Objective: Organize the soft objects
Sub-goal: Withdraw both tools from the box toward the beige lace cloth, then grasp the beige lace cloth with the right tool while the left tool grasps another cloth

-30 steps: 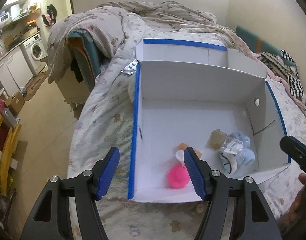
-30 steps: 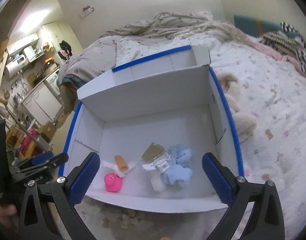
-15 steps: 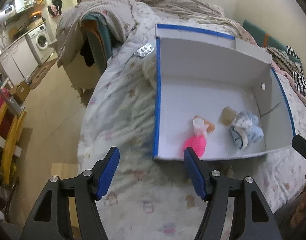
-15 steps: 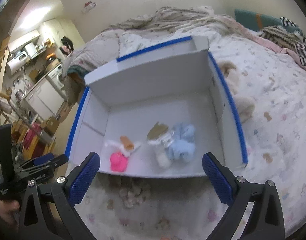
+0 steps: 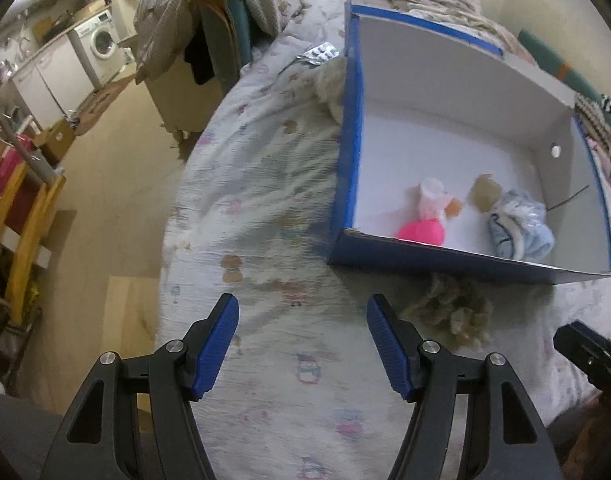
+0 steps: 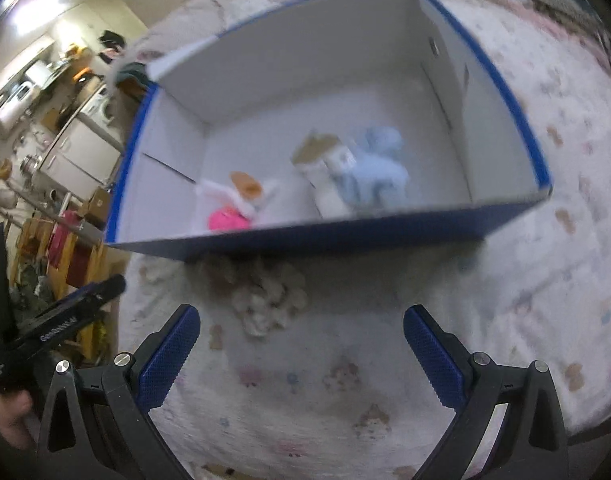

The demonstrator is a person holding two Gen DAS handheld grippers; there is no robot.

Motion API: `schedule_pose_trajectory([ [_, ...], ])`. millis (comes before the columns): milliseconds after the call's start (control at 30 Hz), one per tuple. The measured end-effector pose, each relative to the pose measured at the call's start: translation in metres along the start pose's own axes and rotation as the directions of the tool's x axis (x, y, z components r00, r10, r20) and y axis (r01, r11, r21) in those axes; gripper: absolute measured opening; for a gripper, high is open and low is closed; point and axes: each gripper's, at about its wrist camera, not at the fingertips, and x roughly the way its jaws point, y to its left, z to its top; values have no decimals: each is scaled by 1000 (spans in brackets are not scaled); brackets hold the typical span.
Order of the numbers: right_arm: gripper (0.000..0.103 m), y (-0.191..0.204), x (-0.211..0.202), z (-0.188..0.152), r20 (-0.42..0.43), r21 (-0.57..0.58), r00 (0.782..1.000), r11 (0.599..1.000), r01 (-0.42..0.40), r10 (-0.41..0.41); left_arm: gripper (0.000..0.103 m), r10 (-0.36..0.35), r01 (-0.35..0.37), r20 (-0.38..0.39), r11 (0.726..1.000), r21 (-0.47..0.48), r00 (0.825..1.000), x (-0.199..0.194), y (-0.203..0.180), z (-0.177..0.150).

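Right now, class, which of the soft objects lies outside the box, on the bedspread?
The beige fluffy tuft, just in front of the box's blue near wall. The pink toy and the light blue plush both lie inside the box.

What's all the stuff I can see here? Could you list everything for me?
Box: one, blue outside, white inside, on the bed.
Pink toy: one, inside box, near front wall.
Light blue soft toy: one, inside box.
Beige fluffy thing: one, on the bed in front of box.
Bedsheet: one, pale, printed.
Blister pack: one, silver, left of box.
Washing machine: one, white, background.
Left gripper: open, empty.
Right gripper: open, empty.
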Motion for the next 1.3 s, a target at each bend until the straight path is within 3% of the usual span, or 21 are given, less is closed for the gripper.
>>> schedule_pose_trajectory([
  [200,103,-13,27,-6,-102,59,995,998,9,-3,64,83,-84,-27,996,-22,996,14,7,1],
  [300,91,-4,37,-6,-118,34,993,999,-5,9,64,74,-77,-62,996,-48,995,22,13,2],
  [467,86,30,61,-1,-138,-60,990,998,-6,-2,64,18,-27,-102,996,-86,995,29,16,1],
  [567,67,50,77,0,-153,-141,988,990,8,-30,64,20,-28,-102,997,-73,995,31,14,1],
  [633,41,57,83,-3,-150,-192,986,980,44,-74,64,20,-27,-102,997,-68,995,32,13,1],
  [700,29,57,83,-4,-146,-207,984,976,66,-98,64,20,-28,-108,997,-66,994,34,14,1],
  [733,13,56,80,-4,-138,-208,986,976,66,-96,64,18,-26,-112,997,-67,994,34,14,0],
  [1067,12,40,34,-14,-97,-205,995,979,-23,3,64,-42,35,-145,998,-55,989,52,-8,0],
  [1300,12,19,26,-18,-83,-188,996,982,16,-32,64,-114,121,-147,992,45,983,67,-55,4],
])
